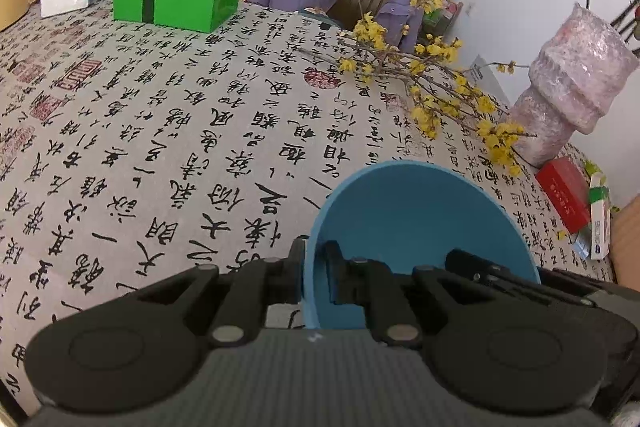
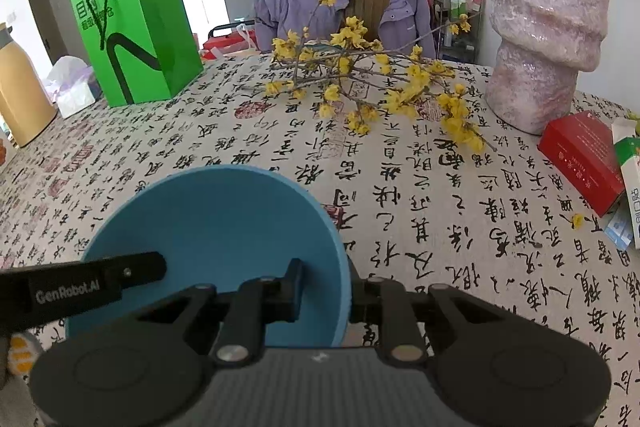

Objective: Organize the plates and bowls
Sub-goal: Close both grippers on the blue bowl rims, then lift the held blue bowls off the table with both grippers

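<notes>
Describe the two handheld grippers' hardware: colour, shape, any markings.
Both look identical: the left gripper and right gripper have matte black linkage arms with silver pivot pins, two round black caps, and a ribbed grey body between them. In the right wrist view, the other gripper's black finger carries grey "GenRobot.AI" lettering. No cables or sleeves are visible.

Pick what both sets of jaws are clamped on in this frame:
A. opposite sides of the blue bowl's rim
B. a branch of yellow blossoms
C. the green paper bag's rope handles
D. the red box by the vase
A: the left gripper and the right gripper each pinch the wall of the blue bowl, one on each side.
</notes>
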Demonstrator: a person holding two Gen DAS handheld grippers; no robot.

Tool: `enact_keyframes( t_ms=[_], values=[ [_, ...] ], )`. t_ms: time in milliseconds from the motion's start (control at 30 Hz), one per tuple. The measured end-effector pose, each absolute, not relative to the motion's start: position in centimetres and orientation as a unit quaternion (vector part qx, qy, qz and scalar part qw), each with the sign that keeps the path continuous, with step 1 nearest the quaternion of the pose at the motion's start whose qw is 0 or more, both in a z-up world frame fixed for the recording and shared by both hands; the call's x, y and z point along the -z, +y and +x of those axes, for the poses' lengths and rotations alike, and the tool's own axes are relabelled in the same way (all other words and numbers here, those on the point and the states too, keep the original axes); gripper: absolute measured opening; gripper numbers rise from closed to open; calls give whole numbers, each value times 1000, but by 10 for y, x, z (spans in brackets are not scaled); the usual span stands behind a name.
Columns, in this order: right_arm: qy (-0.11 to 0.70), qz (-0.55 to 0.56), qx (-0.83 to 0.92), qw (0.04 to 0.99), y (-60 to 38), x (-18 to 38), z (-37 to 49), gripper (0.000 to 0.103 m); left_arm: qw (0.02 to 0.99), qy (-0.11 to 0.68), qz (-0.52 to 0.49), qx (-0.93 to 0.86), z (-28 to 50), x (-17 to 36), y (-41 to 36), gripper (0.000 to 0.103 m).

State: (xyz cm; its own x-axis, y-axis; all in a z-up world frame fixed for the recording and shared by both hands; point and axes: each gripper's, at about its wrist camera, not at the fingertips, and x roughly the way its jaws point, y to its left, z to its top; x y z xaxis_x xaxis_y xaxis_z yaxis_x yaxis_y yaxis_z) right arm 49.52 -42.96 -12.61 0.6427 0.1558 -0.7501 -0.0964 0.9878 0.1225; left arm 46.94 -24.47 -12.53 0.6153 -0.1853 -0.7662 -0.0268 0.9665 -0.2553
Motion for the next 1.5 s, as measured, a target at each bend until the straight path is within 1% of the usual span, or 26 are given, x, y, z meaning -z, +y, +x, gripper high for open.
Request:
enact_keyframes(
  t_ms=[367,700,900,967,1500],
  values=[
    [398,59,-81,912,-424,113,490,18,899,419,-117,44,462,109,-233,11],
    [371,58,-94,922,-386,92,476,18,908,405,-104,35,449,89,-200,12],
    [358,67,-97,926,-369,79,469,17,909,401,-111,32,444,80,-180,13],
    [355,67,-97,928,-365,73,467,15,910,398,-114,32,441,77,-174,13],
    [339,54,-102,934,-331,43,445,14,915,379,-133,30,416,54,-138,13]
  ],
)
